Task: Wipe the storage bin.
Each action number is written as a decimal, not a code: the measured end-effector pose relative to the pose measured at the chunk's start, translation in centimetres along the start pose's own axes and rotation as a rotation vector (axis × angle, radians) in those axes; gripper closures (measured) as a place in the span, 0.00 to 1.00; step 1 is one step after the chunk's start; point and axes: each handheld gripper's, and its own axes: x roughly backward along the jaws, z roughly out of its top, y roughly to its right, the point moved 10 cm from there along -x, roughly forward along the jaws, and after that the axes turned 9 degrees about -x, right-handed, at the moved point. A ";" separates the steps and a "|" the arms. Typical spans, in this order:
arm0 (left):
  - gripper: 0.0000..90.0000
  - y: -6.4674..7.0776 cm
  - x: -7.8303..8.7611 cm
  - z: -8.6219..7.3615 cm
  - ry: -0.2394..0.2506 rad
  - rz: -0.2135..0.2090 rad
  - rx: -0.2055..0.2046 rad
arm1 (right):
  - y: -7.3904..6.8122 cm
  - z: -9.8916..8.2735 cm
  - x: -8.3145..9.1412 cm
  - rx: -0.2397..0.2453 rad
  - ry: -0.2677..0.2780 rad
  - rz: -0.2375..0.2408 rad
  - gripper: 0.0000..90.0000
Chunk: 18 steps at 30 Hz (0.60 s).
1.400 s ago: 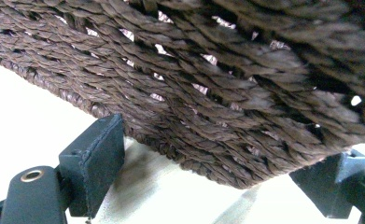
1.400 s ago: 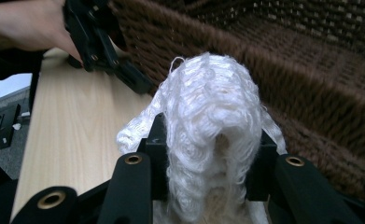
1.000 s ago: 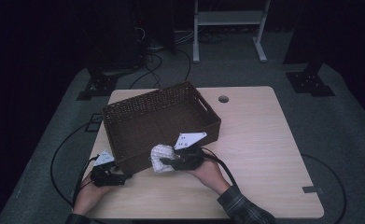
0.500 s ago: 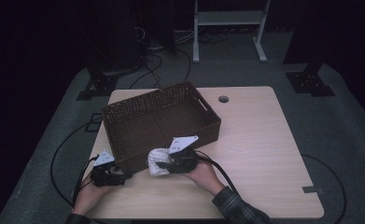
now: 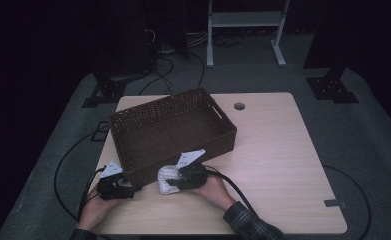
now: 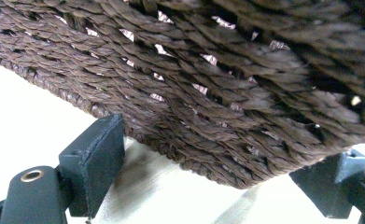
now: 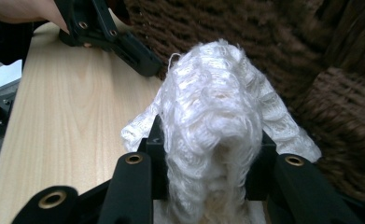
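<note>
A dark brown wicker basket (image 5: 173, 131) stands on the wooden table (image 5: 283, 165), with nothing seen inside it. My left gripper (image 5: 128, 190) sits at the basket's near left corner. In the left gripper view its jaws stand wide, one on each side of the woven wall (image 6: 208, 93), and both seem to touch it. My right gripper (image 5: 175, 181) is shut on a white knitted cloth (image 5: 166, 177), low over the table just in front of the basket's near wall. The cloth (image 7: 213, 107) bulges up between my right gripper's (image 7: 208, 158) jaws and drapes against the basket (image 7: 339, 93).
The tabletop lies bare right of the basket, with a round cable hole (image 5: 239, 106) near its far edge. Cables trail off both grippers to the floor at the left. A white frame (image 5: 243, 30) stands on the floor beyond the table.
My right gripper has come down and toward the near left with the white cloth, from beside the basket's near rim to just above the table. The left gripper and the basket have stayed put.
</note>
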 end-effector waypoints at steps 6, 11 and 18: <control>0.17 0.0 0.0 0.0 0.000 0.000 0.000 | 0.0 -0.9 -1.2 -0.019 -0.029 0.010 0.69; 0.17 0.0 0.0 0.0 0.000 -0.001 0.000 | -0.2 -0.6 -0.6 -0.011 -0.026 0.005 0.69; 0.17 0.0 0.0 0.0 0.002 0.000 0.002 | -1.1 1.1 1.3 0.004 0.041 0.020 0.69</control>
